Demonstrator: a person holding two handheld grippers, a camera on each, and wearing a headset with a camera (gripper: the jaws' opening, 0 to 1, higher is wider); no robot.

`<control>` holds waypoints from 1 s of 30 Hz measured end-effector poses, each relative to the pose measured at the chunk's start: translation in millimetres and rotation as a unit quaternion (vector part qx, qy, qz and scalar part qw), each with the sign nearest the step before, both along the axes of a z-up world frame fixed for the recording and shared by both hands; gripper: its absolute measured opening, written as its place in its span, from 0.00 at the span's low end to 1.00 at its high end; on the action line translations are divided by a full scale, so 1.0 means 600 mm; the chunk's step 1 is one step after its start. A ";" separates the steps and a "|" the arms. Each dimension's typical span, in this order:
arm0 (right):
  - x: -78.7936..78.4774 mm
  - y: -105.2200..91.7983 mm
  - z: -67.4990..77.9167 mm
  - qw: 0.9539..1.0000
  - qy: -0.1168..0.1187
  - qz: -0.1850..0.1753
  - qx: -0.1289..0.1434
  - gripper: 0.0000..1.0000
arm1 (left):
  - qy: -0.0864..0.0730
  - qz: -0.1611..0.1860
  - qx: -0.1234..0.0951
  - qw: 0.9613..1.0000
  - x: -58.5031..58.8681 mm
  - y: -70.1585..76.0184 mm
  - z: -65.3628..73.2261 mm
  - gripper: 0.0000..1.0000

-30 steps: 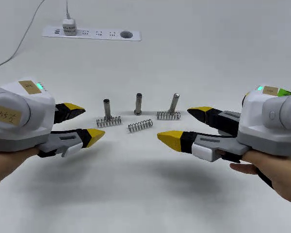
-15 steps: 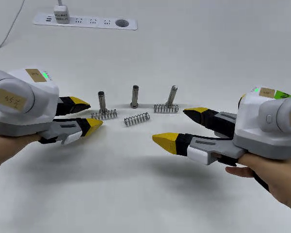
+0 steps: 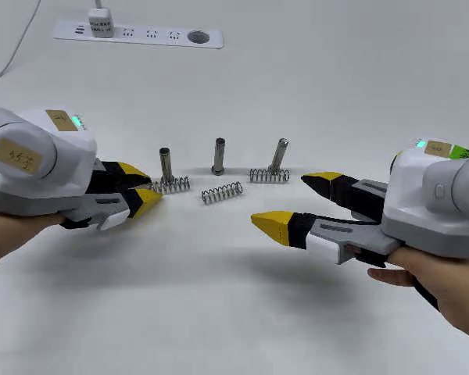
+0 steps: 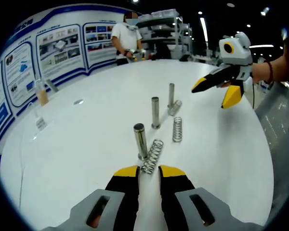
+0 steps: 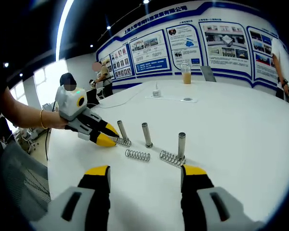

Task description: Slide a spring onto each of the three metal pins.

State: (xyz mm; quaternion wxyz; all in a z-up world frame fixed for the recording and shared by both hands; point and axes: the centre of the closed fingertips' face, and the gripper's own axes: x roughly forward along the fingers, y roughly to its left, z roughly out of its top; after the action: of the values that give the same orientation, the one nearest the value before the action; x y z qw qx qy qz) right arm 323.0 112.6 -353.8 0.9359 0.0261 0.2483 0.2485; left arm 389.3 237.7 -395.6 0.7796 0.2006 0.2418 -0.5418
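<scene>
left gripper (image 4: 149,172) | narrow gap | spring (image 4: 153,153) end at tips, contact unclear

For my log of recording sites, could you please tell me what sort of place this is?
Probably a company showroom or lab: big display posters, storage shelves and a large white table.

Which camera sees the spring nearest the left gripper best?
The left gripper view: the spring lies big and close, just past the fingers, coils clear. The head view shows it small beside a pin; the right gripper view shows it tiny and far away.
</scene>
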 end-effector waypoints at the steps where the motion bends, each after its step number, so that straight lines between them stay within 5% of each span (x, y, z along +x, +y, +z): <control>1: 0.000 0.000 0.000 1.000 0.000 0.000 0.000 0.60 | -0.001 -0.003 -0.002 1.000 -0.001 -0.002 0.001 0.16; 21: -0.001 -0.004 0.000 1.000 0.006 -0.010 0.005 0.58 | 0.003 -0.021 0.002 1.000 -0.013 -0.004 -0.004 0.10; 30: -0.001 0.004 0.013 1.000 0.003 -0.010 0.020 0.55 | 0.014 -0.002 -0.023 1.000 -0.033 0.002 0.003 0.10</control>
State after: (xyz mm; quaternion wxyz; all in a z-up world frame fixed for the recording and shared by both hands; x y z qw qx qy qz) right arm 322.6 115.0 -345.9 0.9368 0.0481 0.2460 0.2442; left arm 369.5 239.1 -393.6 0.7795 0.1755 0.2398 -0.5514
